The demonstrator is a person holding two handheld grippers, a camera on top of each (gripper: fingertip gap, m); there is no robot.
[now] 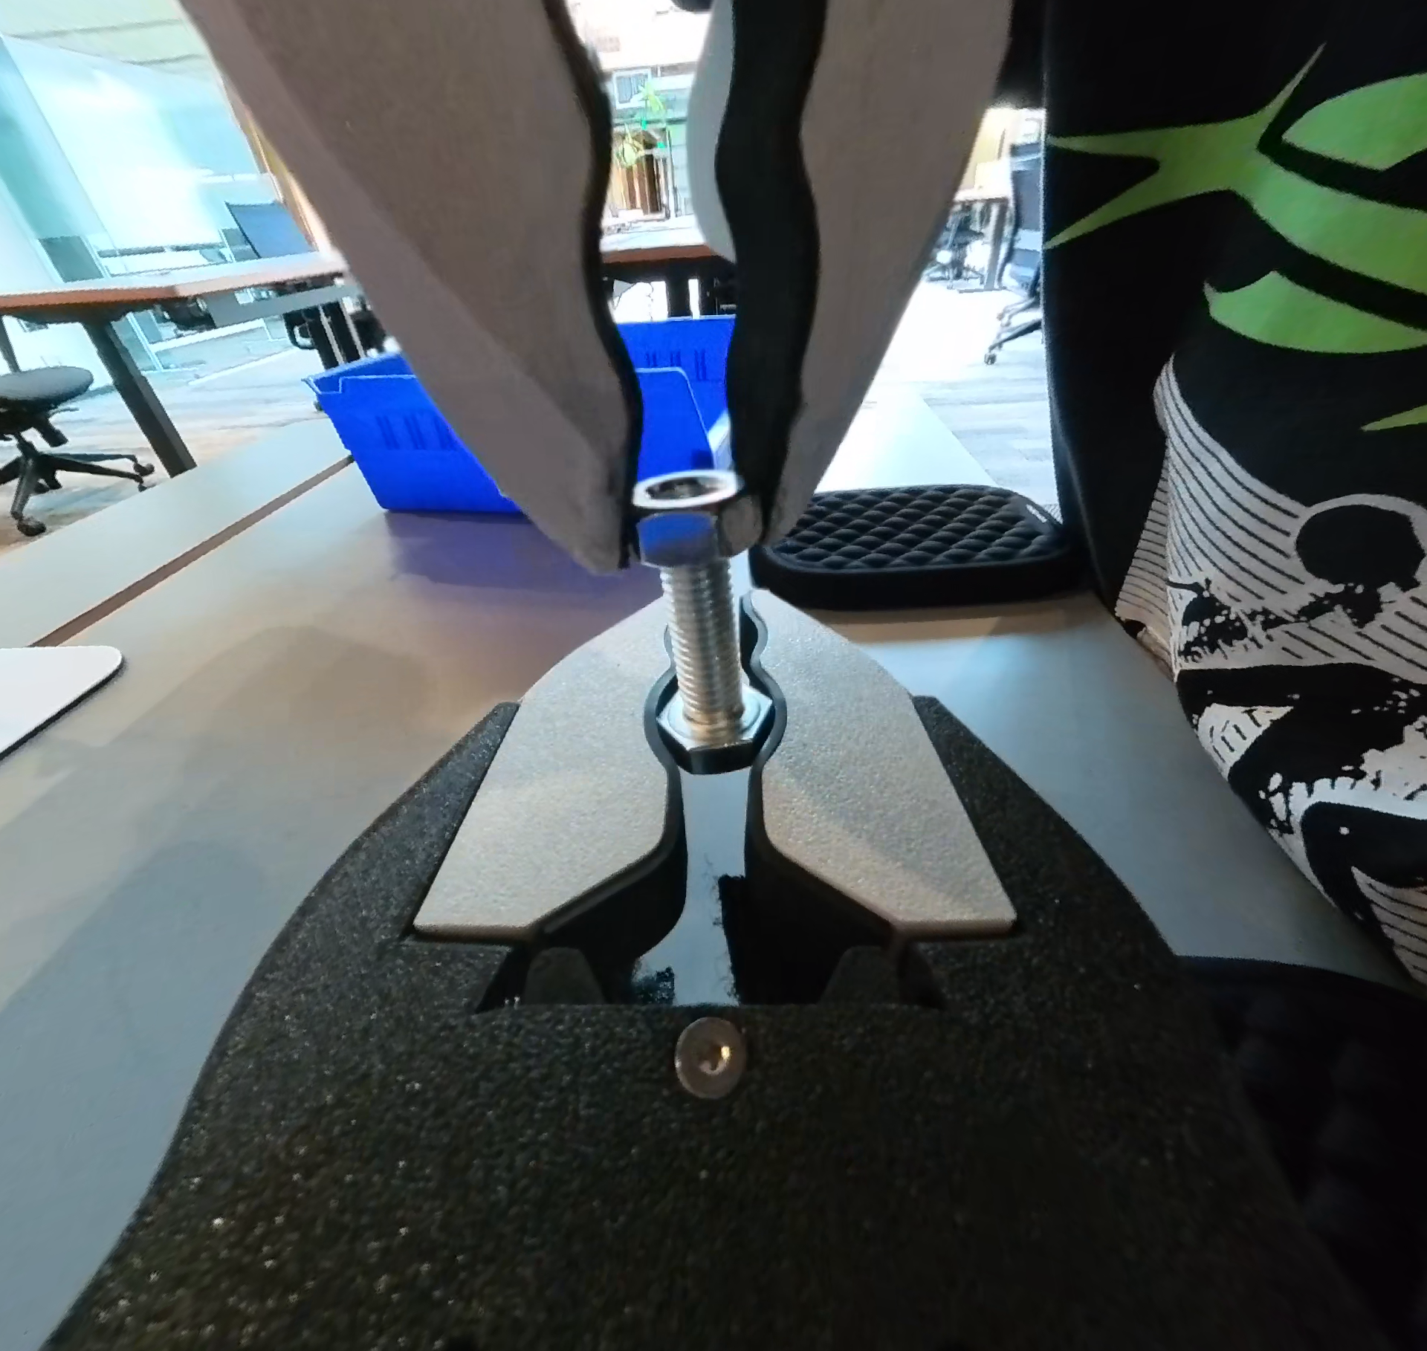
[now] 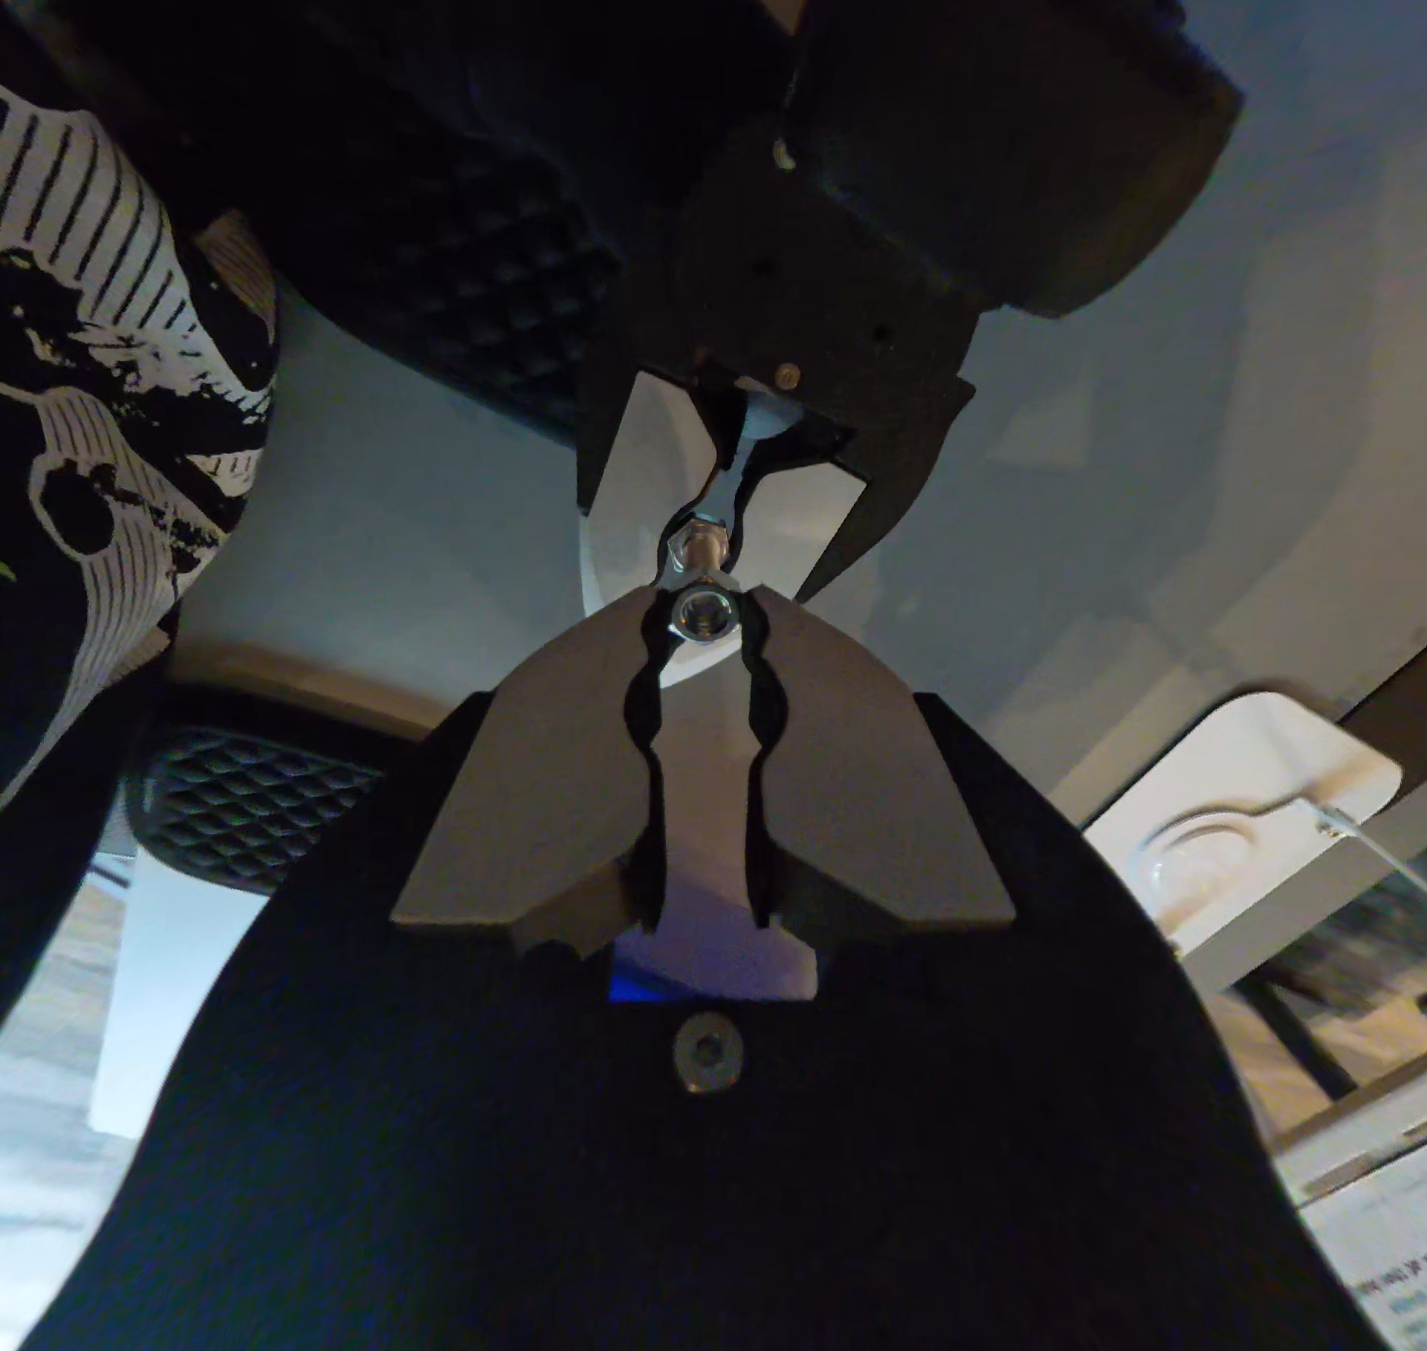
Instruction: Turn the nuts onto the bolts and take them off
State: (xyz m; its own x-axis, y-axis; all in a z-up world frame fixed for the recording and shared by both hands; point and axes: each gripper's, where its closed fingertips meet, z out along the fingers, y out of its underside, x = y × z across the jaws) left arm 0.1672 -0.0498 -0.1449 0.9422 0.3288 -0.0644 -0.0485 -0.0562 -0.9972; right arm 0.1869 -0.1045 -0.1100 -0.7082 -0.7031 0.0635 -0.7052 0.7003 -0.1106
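A silver bolt (image 1: 699, 634) stands upright above the grey table (image 1: 270, 735). My left gripper (image 1: 709, 665) is shut on the hex head at its lower end, which sits in a notch between the fingers. A silver hex nut (image 1: 679, 534) sits on the bolt's top end. My right gripper (image 1: 689, 526) comes down from above and is shut on that nut. In the right wrist view I look down along my right gripper (image 2: 701, 604) at the nut (image 2: 701, 614), with the bolt's thread (image 2: 699, 553) and the left gripper (image 2: 699, 534) beyond it.
A blue plastic bin (image 1: 432, 434) stands behind the grippers. A black quilted pad (image 1: 911, 542) lies to the right of it. A person's torso in a black printed shirt (image 1: 1274, 310) is close on the right. A white flat object (image 1: 46, 688) lies at the left. The gap from one gripper's tips to the other's is roughly 7 centimeters.
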